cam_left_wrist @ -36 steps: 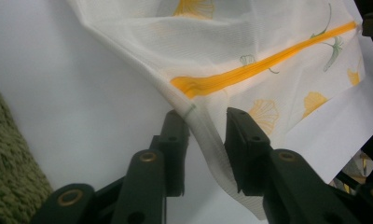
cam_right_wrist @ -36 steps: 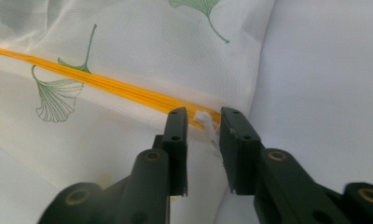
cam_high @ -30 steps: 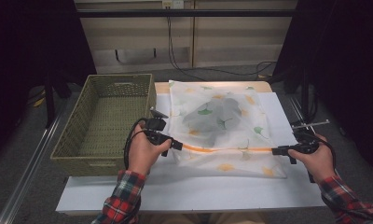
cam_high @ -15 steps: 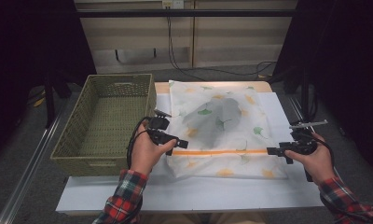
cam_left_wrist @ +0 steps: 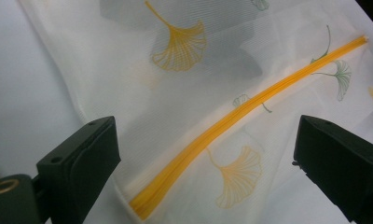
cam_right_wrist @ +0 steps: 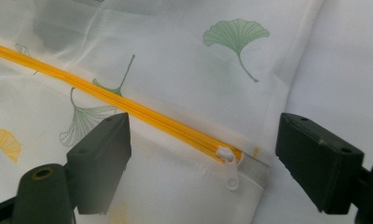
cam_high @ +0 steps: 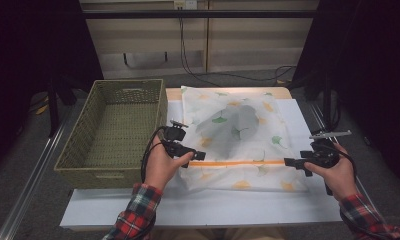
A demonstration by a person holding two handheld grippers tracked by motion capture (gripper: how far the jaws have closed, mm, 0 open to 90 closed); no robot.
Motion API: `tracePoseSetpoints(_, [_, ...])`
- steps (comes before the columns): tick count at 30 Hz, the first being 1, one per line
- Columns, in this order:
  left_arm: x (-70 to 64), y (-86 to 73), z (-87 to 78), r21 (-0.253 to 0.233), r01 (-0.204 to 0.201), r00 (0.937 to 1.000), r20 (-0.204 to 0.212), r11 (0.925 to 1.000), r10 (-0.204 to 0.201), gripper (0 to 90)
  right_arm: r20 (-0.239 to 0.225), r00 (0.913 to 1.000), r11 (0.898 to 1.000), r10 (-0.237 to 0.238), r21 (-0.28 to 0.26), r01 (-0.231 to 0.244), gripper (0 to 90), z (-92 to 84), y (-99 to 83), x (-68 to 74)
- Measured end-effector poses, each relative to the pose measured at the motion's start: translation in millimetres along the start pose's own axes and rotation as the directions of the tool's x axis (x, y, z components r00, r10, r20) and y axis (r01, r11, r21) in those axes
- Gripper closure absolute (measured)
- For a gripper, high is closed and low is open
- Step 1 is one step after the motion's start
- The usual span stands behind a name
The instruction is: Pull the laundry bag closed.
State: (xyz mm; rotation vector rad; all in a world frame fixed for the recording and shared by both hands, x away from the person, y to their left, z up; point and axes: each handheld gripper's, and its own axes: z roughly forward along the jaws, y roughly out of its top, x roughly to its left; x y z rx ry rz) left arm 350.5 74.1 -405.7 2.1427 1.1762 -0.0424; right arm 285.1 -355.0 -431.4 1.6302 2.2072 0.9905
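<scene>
Both claws have just been opening: left claw [cam_high: 200, 156] and right claw [cam_high: 288, 162] stand wide, gripping nothing, over the mesh laundry bag's [cam_high: 238, 135] orange zipper [cam_high: 243, 163].

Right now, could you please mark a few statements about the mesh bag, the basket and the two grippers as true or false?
1. The left gripper has its fingers clamped on the orange zipper. False: they stand open, having just been opening, the zipper's end lying free between them.
2. The white zipper pull sits at the right gripper end. True.
3. The mesh bag lies inside the wicker basket. False: it lies on the table beside it.
4. Something grey shows through the bag. True.
</scene>
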Motion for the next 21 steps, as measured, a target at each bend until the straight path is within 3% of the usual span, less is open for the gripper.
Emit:
tracePoseSetpoints(13, [-4.0,-9.9,17.5,0.014,-0.032,0.9993,0.017,0.9994,0.032,5.3,-0.023,0.9993,0.999,-0.031,-0.017,0.031,13.1,-0.3,-8.6,10.1])
tracePoseSetpoints(19, [-6.0,-10.7,18.6,-0.001,-0.039,0.9989,0.024,0.9992,0.039,4.8,-0.018,0.9980,0.998,-0.060,-0.016,0.060,12.7,0.0,-10.8,10.8])
tracePoseSetpoints(21, [-5.5,-11.0,19.0,0.004,-0.047,0.9986,0.023,0.9989,0.047,4.5,-0.017,0.9987,0.999,-0.048,-0.015,0.048,12.6,-0.6,-11.0,10.6])
